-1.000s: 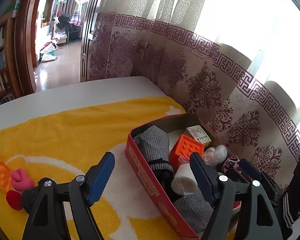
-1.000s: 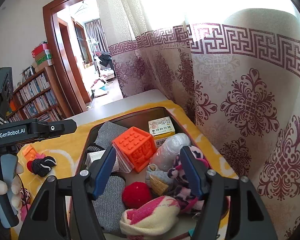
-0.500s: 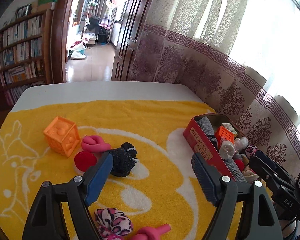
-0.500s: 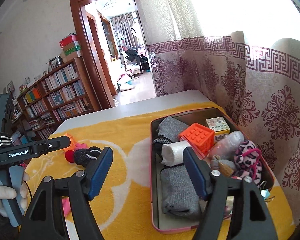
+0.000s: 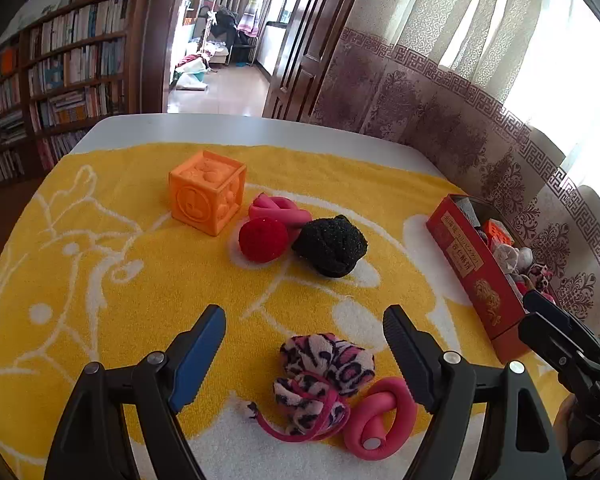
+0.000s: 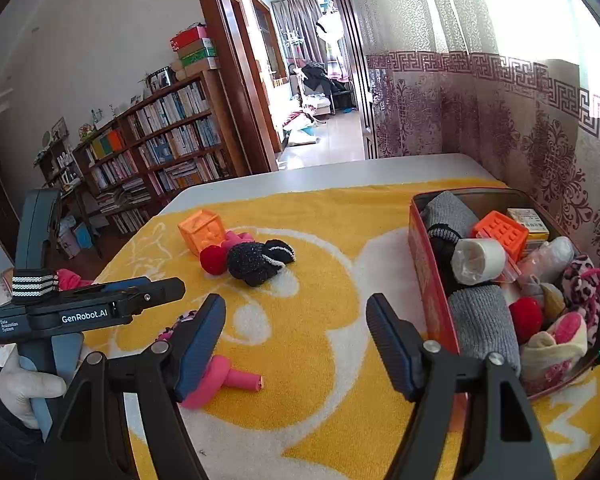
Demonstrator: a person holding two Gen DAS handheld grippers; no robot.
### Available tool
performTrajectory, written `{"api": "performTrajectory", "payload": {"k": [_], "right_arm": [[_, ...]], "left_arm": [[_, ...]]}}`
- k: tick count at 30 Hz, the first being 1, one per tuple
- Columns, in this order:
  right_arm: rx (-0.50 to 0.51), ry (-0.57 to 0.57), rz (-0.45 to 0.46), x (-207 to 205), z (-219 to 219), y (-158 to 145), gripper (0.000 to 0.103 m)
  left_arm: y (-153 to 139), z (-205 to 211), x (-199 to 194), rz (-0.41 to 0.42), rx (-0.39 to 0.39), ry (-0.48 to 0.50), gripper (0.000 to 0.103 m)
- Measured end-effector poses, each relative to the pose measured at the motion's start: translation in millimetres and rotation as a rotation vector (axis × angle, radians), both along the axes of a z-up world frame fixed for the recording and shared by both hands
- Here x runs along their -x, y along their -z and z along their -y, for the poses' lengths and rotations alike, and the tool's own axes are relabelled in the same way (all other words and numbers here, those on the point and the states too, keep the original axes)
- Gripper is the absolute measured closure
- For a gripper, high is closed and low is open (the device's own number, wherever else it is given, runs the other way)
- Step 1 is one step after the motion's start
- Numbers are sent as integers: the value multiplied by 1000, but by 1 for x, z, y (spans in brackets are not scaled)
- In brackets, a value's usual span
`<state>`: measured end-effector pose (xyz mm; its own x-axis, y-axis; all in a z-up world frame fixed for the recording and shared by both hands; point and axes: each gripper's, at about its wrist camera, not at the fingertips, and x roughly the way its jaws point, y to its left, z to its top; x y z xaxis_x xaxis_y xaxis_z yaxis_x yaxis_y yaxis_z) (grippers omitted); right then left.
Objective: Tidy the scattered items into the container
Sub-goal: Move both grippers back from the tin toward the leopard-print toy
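Left gripper [image 5: 304, 330] hovering over yellow towel [image 5: 100, 272], jaws spread, nothing between pads — leopard-print scrunchie [image 5: 324, 376] and pink foam twist [image 5: 380, 416] lying just below. Right gripper [image 6: 296, 320] also gaping, empty, jaws having just been opening. Red container [image 6: 428, 280] sitting at towel's right edge, already crowded. Orange cube [image 5: 208, 192], red pompom [image 5: 262, 238], black sock ball [image 5: 332, 246] clustering mid-towel, well apart from container.
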<state>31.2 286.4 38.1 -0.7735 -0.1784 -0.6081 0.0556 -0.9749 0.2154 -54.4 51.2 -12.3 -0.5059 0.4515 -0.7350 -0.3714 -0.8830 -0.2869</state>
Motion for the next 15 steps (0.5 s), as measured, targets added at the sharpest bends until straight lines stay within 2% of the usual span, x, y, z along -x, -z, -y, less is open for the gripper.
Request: {"api": "performTrajectory", "payload": {"k": [9,15], "right_arm": [[-7,-115,96,-5,38,23,26],[8,-112,135,-5,40,34,26]], "left_arm": [[16,4,-5,31,21,15,20],[22,0,-10,38,24,69,20]]}}
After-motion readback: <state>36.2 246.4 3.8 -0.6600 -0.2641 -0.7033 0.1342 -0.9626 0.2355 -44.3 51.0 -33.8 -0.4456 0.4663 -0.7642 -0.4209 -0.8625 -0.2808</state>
